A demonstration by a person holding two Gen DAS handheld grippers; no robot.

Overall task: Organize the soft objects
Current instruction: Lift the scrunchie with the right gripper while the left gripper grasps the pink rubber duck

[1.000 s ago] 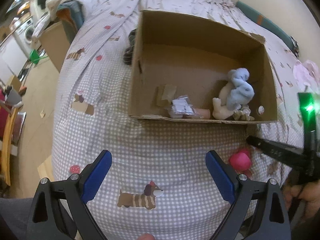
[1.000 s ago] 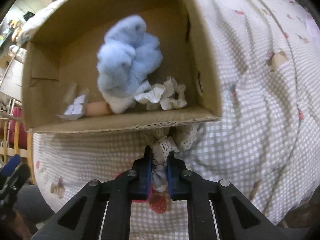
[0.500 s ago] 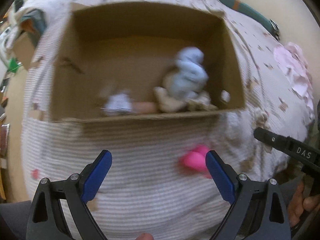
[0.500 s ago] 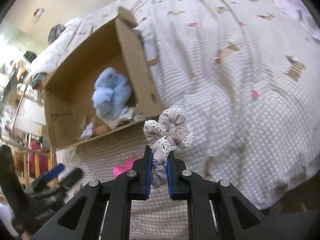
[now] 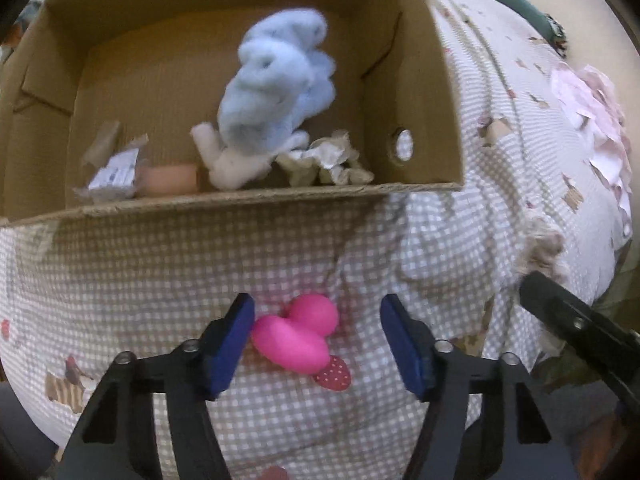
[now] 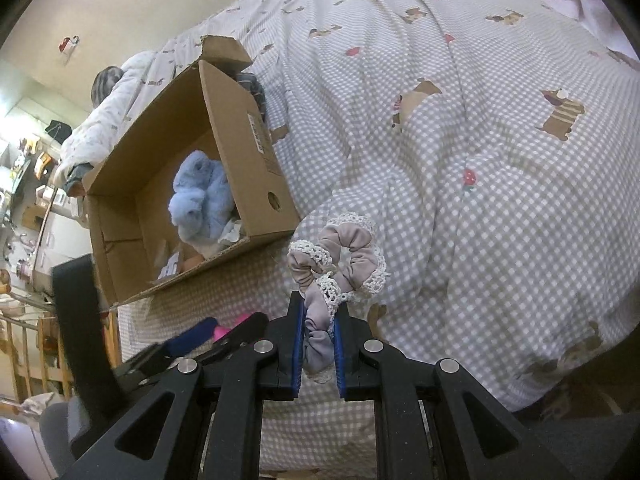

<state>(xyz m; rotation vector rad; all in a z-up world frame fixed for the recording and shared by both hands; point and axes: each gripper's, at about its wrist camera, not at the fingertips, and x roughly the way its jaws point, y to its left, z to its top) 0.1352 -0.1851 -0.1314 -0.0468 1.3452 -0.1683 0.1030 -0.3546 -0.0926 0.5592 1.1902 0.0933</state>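
A pink soft toy point(image 5: 292, 340) lies on the checked bedspread in front of an open cardboard box point(image 5: 420, 80). My left gripper point(image 5: 318, 320) points down over it, its jaws closing with the toy between them. The left pad is right against the toy and the right pad stands apart from it. Inside the box are a blue plush point(image 5: 276, 84), a cream plush and crumpled paper. My right gripper point(image 6: 318, 320) is shut on a beige scrunchie with lace trim point(image 6: 344, 264), held above the bed to the right of the box point(image 6: 240, 132).
The bedspread point(image 6: 480, 140) with dog prints covers the whole bed. A pale pink cloth point(image 5: 592, 120) lies at the right. The right gripper's black body point(image 5: 572, 320) reaches in close to the right of the left gripper. Shelves and furniture stand beyond the bed's left edge.
My left gripper came down and rightwards onto the pink toy and its jaws narrowed around it. My right gripper lifted the scrunchie off the bed and pulled back from the box.
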